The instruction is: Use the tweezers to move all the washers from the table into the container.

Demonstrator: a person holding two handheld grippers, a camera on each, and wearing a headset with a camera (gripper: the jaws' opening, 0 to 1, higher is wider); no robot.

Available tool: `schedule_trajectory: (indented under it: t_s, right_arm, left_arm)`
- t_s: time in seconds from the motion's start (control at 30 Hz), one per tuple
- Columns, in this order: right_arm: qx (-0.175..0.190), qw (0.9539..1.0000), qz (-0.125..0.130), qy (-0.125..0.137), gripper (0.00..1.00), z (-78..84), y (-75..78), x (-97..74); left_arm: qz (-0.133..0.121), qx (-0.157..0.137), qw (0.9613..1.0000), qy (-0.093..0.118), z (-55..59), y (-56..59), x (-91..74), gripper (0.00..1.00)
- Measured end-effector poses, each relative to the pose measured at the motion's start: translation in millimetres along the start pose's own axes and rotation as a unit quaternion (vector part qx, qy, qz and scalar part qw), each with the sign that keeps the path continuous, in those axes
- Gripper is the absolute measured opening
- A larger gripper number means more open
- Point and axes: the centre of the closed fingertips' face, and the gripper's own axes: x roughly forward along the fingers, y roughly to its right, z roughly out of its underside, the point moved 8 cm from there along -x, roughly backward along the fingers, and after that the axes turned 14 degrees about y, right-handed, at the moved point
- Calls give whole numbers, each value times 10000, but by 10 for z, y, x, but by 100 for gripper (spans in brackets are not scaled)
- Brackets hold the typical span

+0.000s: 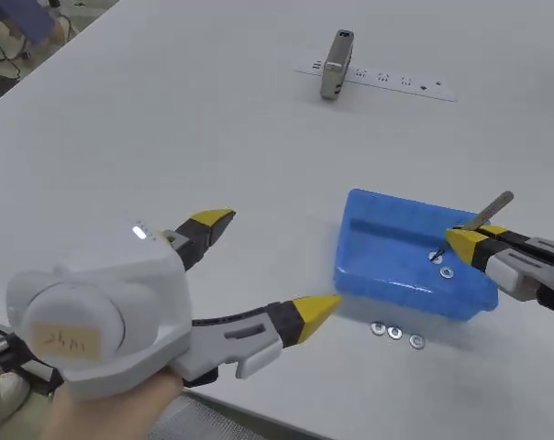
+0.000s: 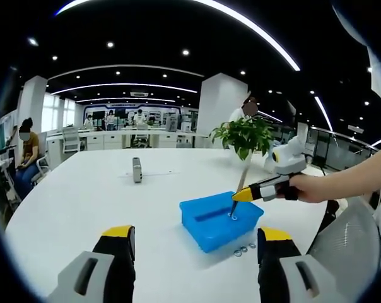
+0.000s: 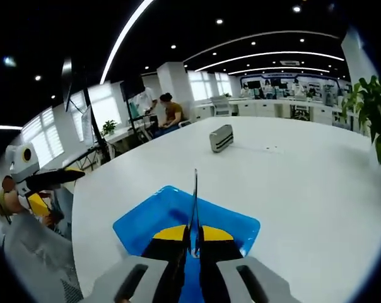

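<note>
Blue container [image 1: 387, 240], seemingly two washers [image 1: 445, 272] inside, three outside; right gripper [image 1: 462, 240] jaws tight on tweezers [image 1: 493, 209], left gripper [image 1: 266, 263] jaws apart

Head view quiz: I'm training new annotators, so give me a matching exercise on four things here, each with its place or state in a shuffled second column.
1 tweezers
2 left gripper
3 three loose washers
4 grey block

A open, holding nothing
B on the table beside the blue container
C on the white strip
D clamped in the right gripper

Pairs: 1-D, 2-A, 3-B, 4-C
</note>
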Motion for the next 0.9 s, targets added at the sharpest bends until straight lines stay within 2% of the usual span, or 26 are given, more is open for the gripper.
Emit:
schedule_trajectory:
  t_s: [0.17, 0.47, 0.7, 0.9]
  right_arm:
    - [-140, 9997, -18, -196, 3, 78, 11, 31]
    - [-218, 9995, -54, -220, 3, 102, 21, 30]
    - [-114, 9999, -62, -88, 5, 43, -6, -27]
    - [-108, 9994, -179, 294, 4, -106, -108, -180]
  left_arm:
    - [17, 17, 10000, -34, 3, 12, 4, 81]
    - [33, 29, 10000, -68, 12, 13, 0, 81]
    - [59, 56, 9999, -77, 11, 22, 0, 81]
    - [52, 50, 10000, -65, 7, 25, 1, 81]
